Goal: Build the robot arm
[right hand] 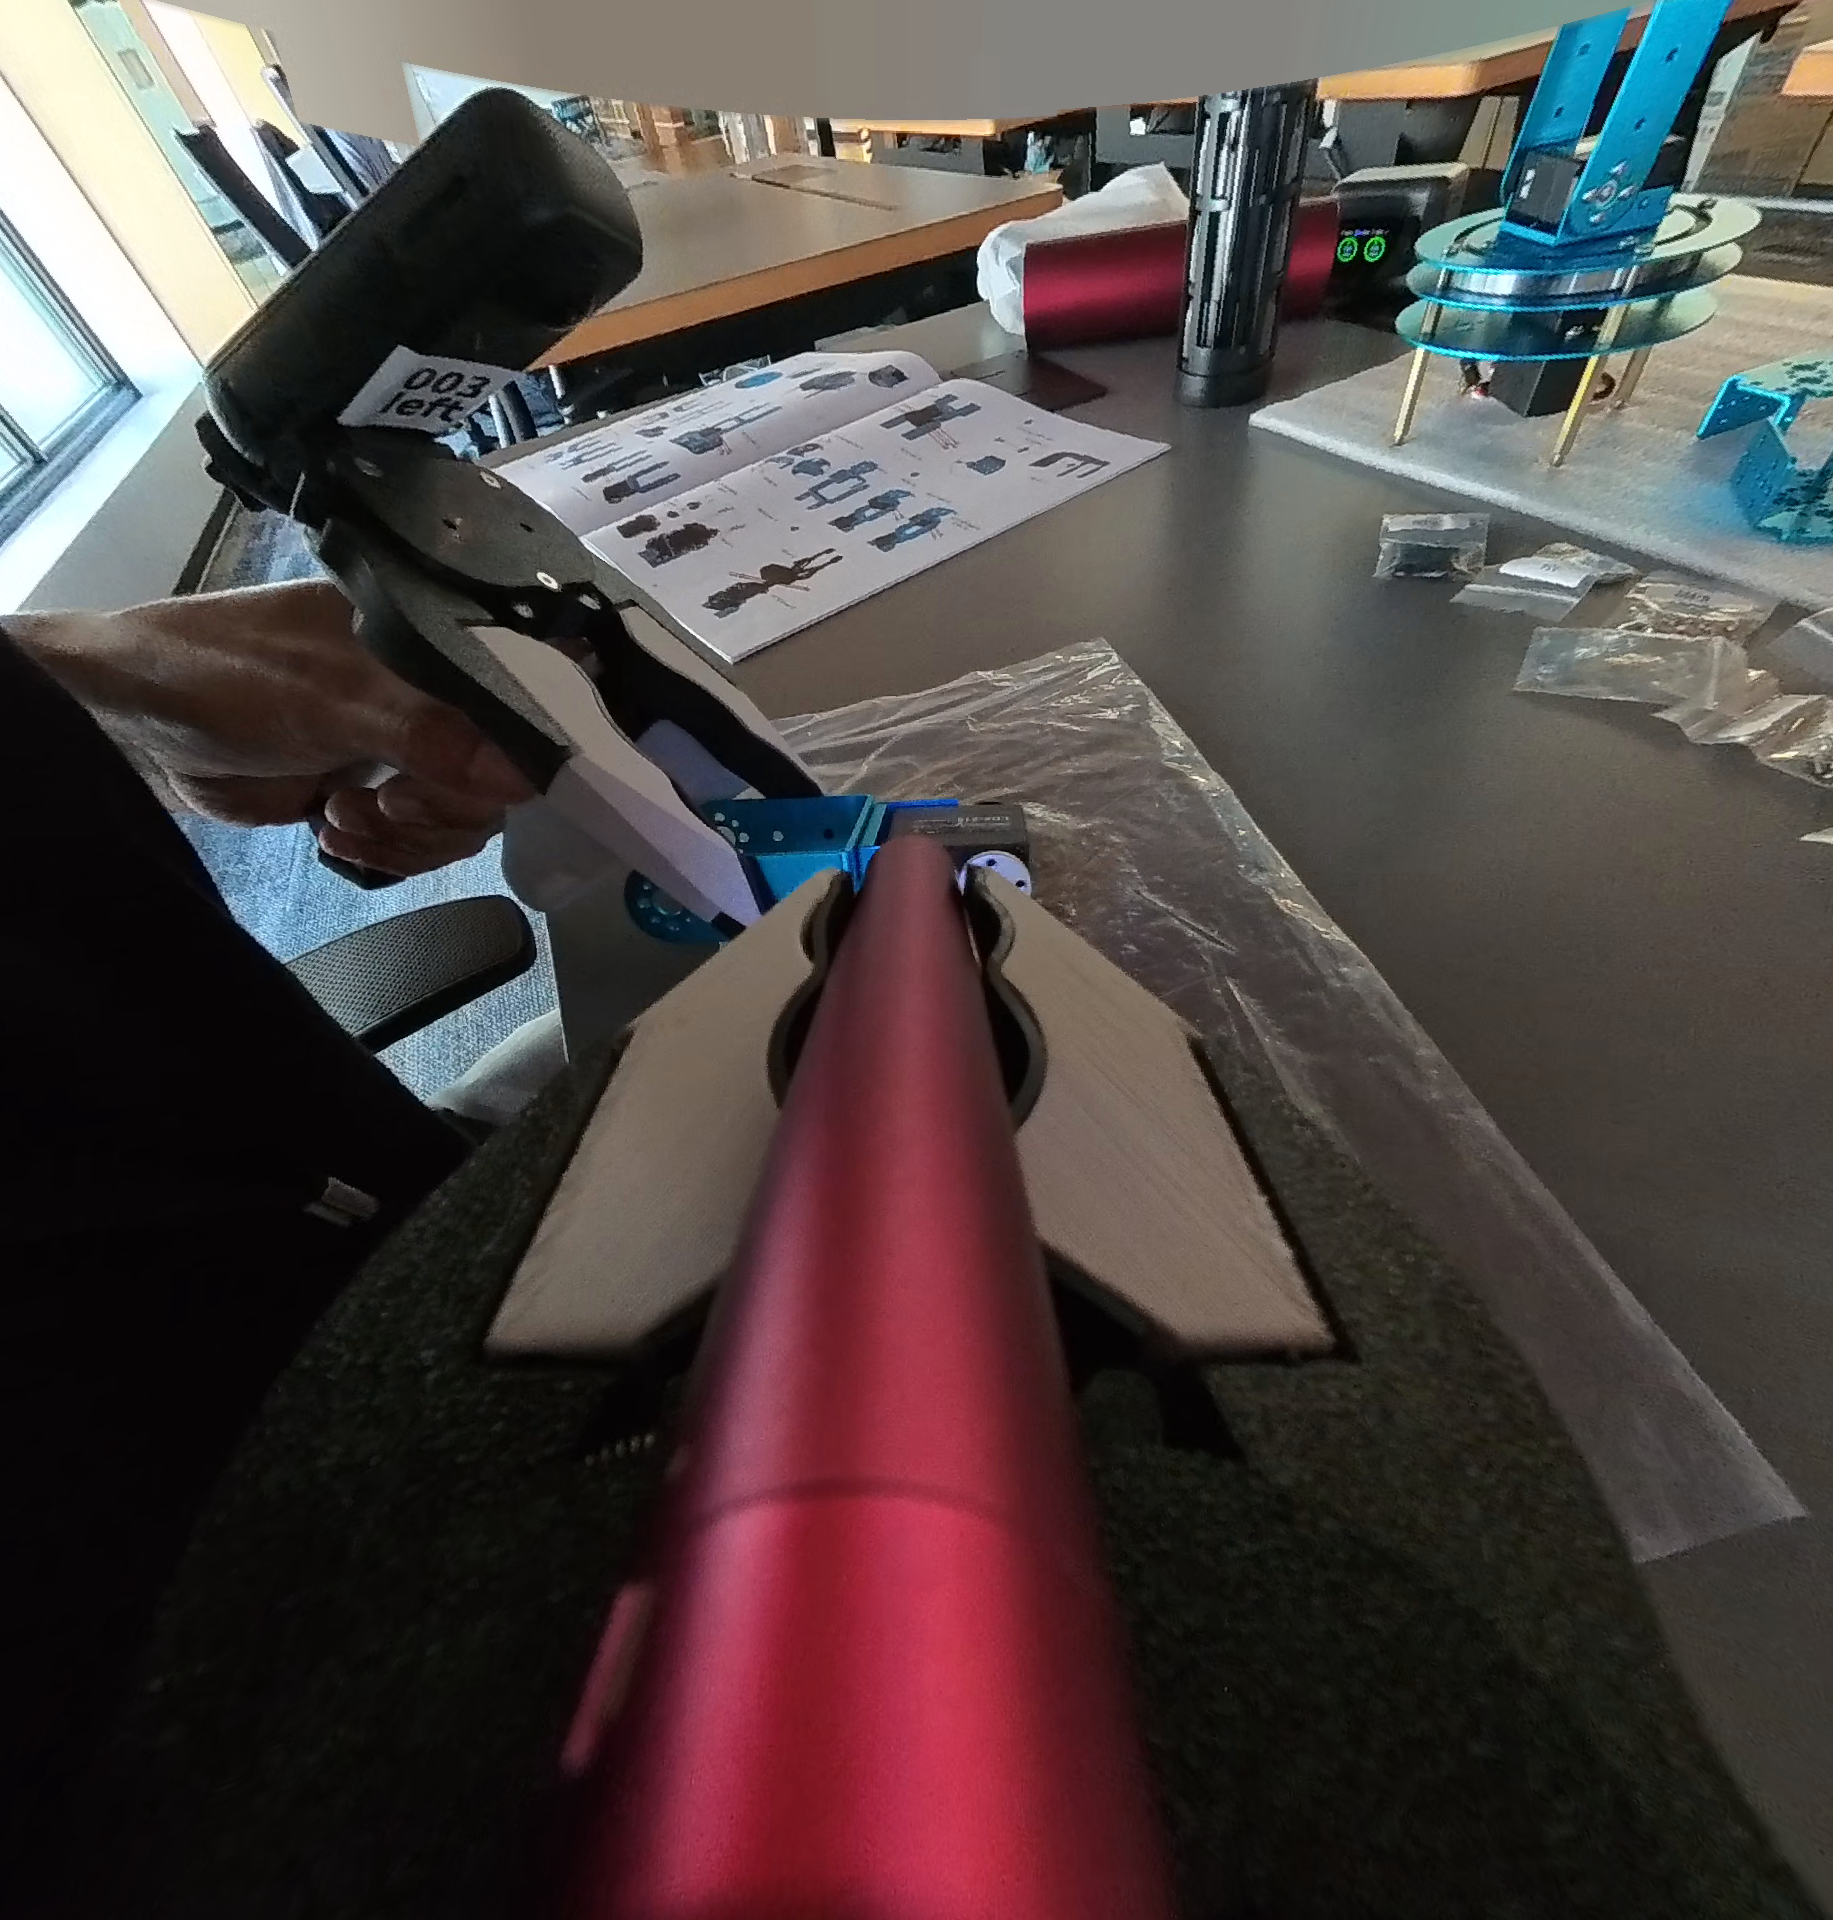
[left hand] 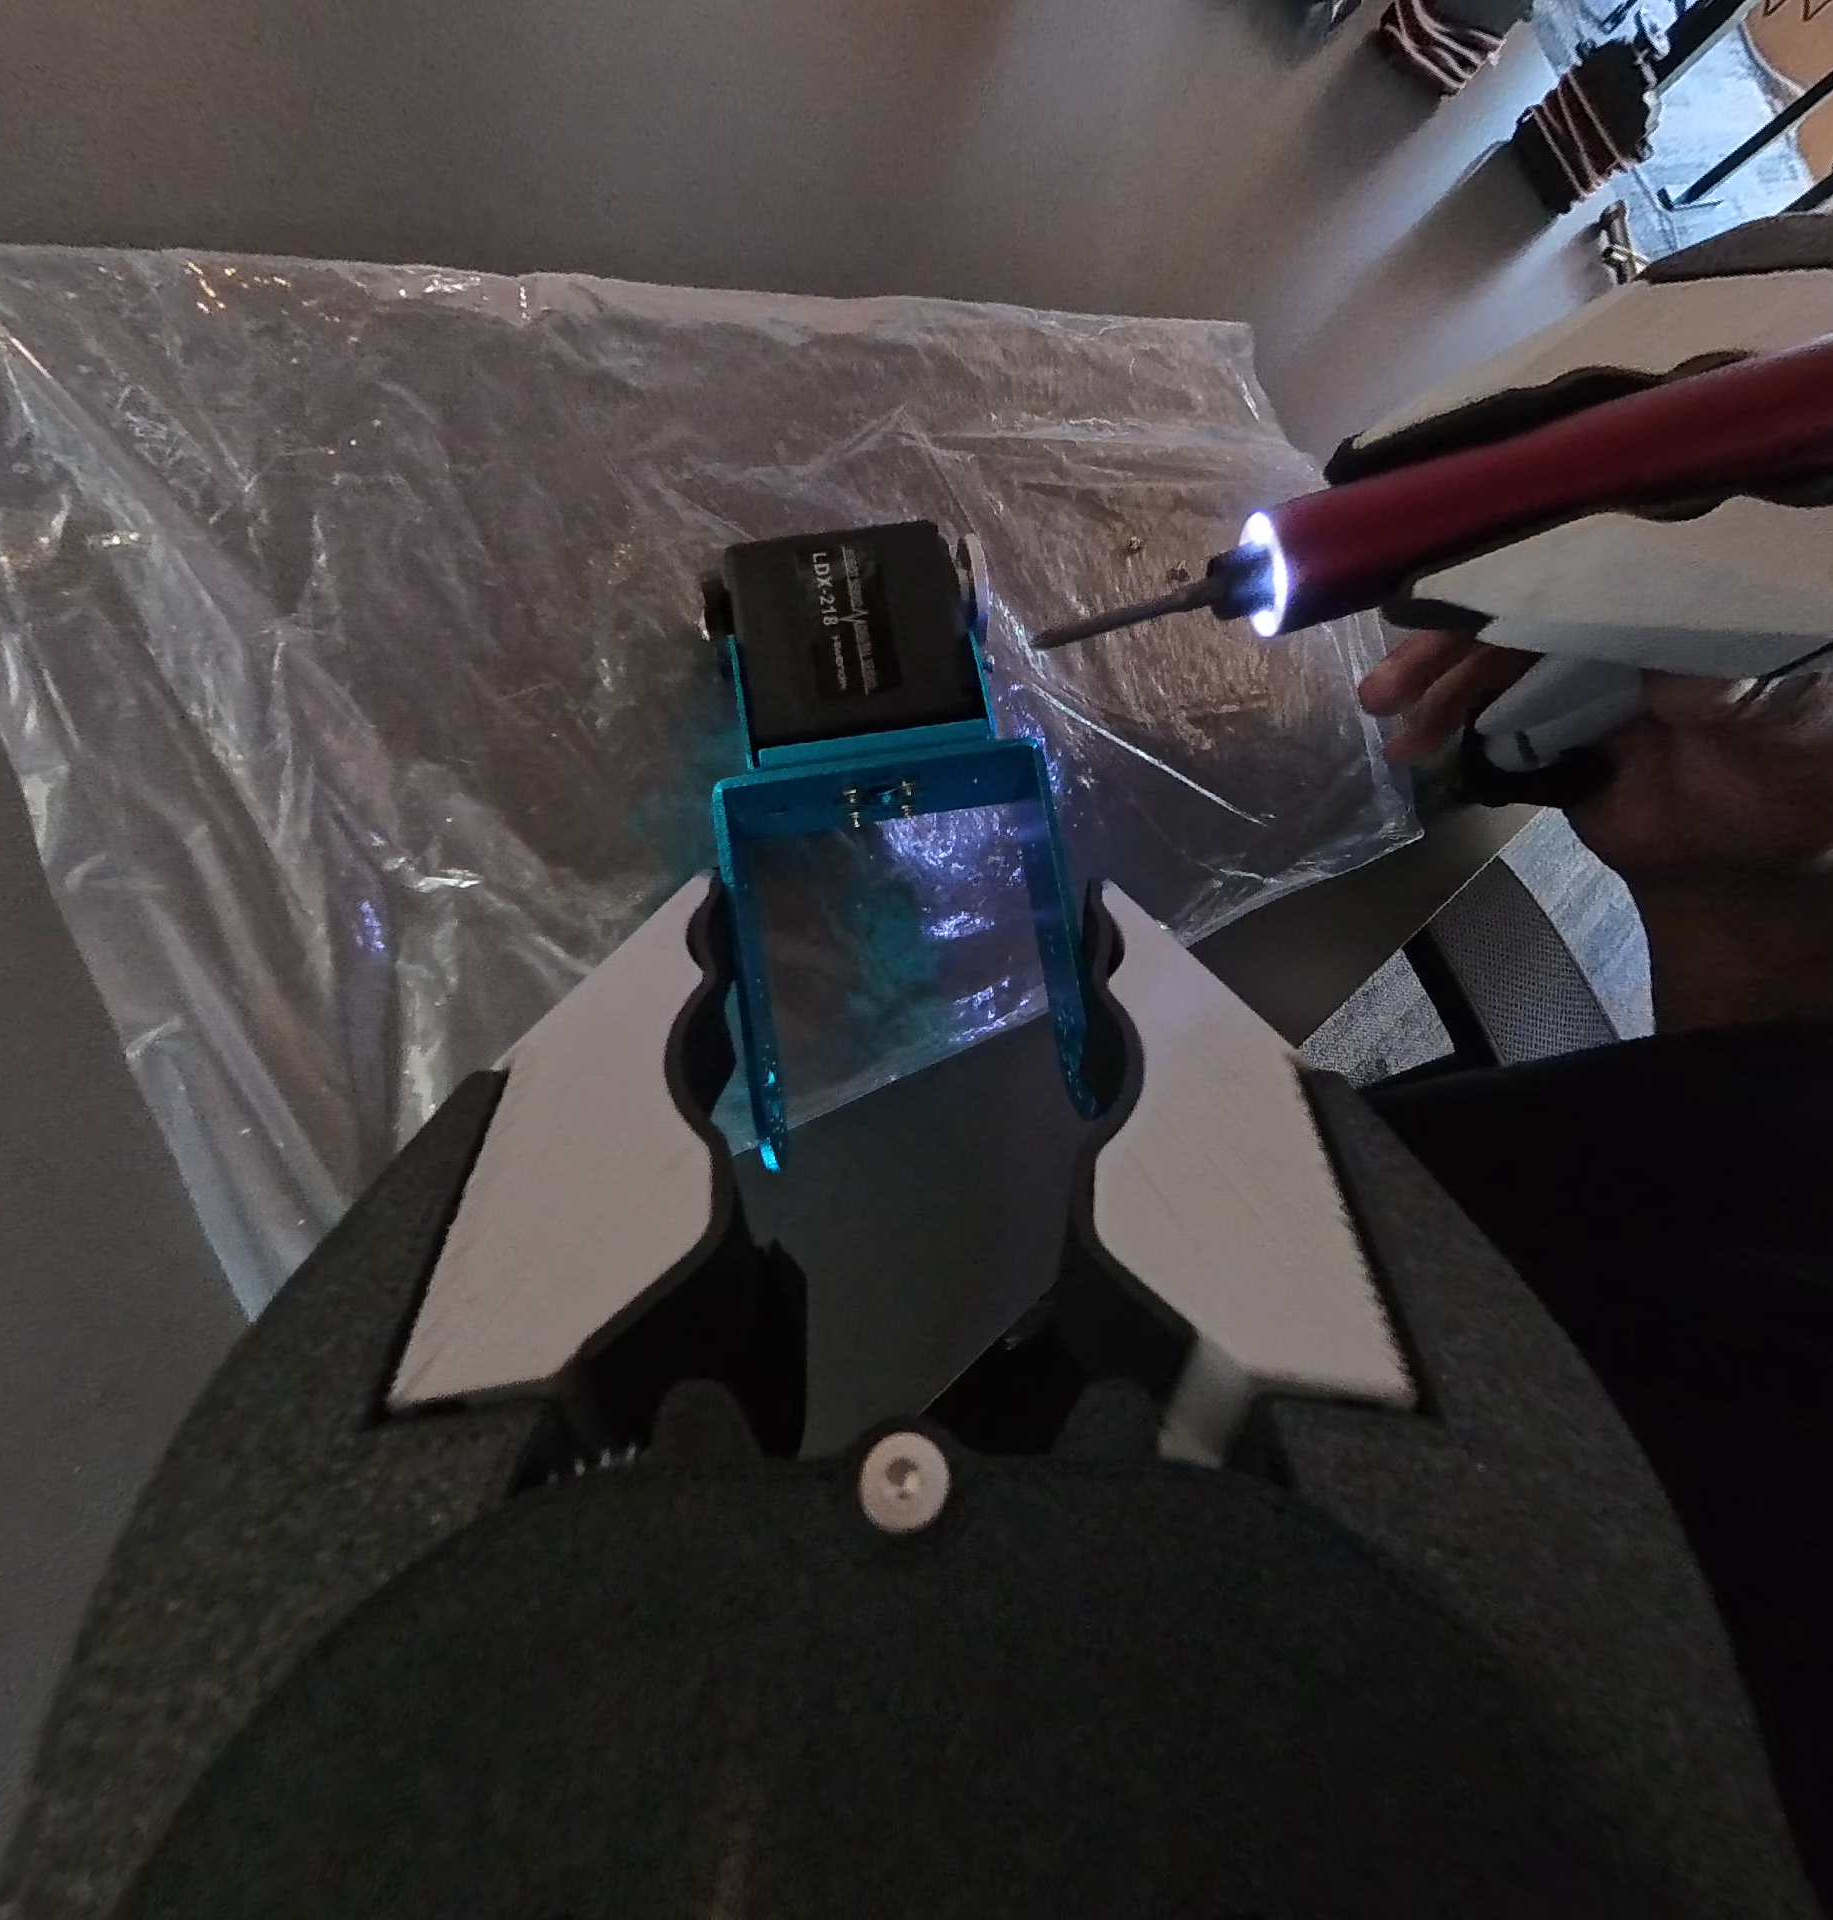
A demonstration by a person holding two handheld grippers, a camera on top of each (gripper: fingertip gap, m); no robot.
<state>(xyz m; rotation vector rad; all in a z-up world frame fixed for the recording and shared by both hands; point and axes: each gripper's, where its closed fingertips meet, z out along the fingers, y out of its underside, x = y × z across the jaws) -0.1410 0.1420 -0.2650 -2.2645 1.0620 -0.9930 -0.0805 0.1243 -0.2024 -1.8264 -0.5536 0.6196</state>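
My left gripper [left hand: 896, 940] is shut on a blue metal U-bracket [left hand: 881, 821] that carries a black servo [left hand: 844, 629] at its far end, over a clear plastic bag [left hand: 372, 540]. My right gripper [right hand: 907, 894] is shut on a red electric screwdriver [right hand: 891, 1247]. In the left wrist view the screwdriver [left hand: 1514, 488] comes in from the right with its front light on, and its bit tip [left hand: 1057, 634] is just beside the servo's right side. In the right wrist view the left gripper [right hand: 631, 748] holds the bracket [right hand: 798, 842] just beyond the screwdriver's nose.
An open instruction booklet [right hand: 839, 488] lies beyond the plastic bag [right hand: 1151, 883]. Small parts bags [right hand: 1618, 644] lie at the right. A blue round-plate assembly [right hand: 1577, 260], a loose blue bracket [right hand: 1795, 457], a red cylinder [right hand: 1099, 275] and a black cylinder [right hand: 1239, 239] stand at the back. An office chair [right hand: 413, 966] is at the left.
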